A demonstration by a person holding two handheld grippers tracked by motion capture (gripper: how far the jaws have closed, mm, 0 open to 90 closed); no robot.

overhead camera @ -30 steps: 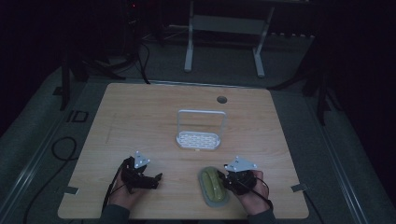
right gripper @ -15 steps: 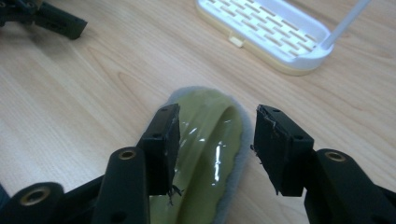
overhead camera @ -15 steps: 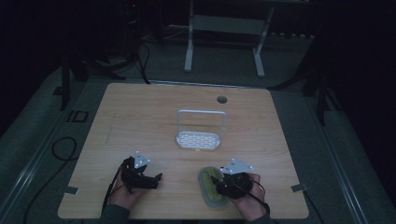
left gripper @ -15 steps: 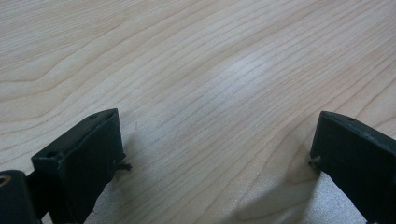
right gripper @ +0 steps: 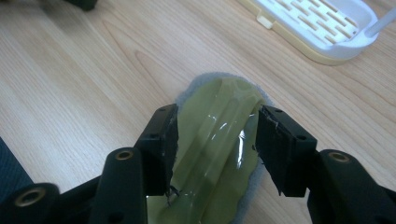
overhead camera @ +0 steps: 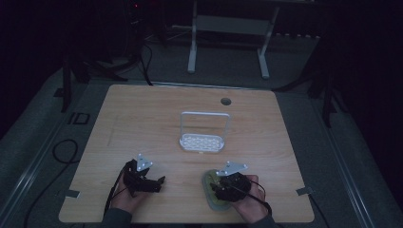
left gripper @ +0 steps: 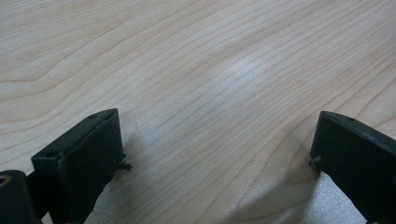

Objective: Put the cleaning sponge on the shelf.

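The right gripper [right gripper: 212, 144] stood open astride the flat green plastic-wrapped sponge [right gripper: 219, 140] lying near the white slotted rack [right gripper: 322, 23] on the wooden counter [overhead camera: 142, 118], and should close squarely; the left gripper [left gripper: 215, 154] stayed open, empty.

- High view is sitting up above the near edge of the table [overhead camera: 142, 109], looking forward and down, far enough to catch the floor behind.
- Left gripper view is hugging the wood, peering between its jaws at bare tabletop [left gripper: 196, 70].
- Right gripper view is looking down close over a green pad [right gripper: 219, 140], sharing it [overhead camera: 211, 187] and the white tray [right gripper: 322, 23] [overhead camera: 202, 142] with the high view.
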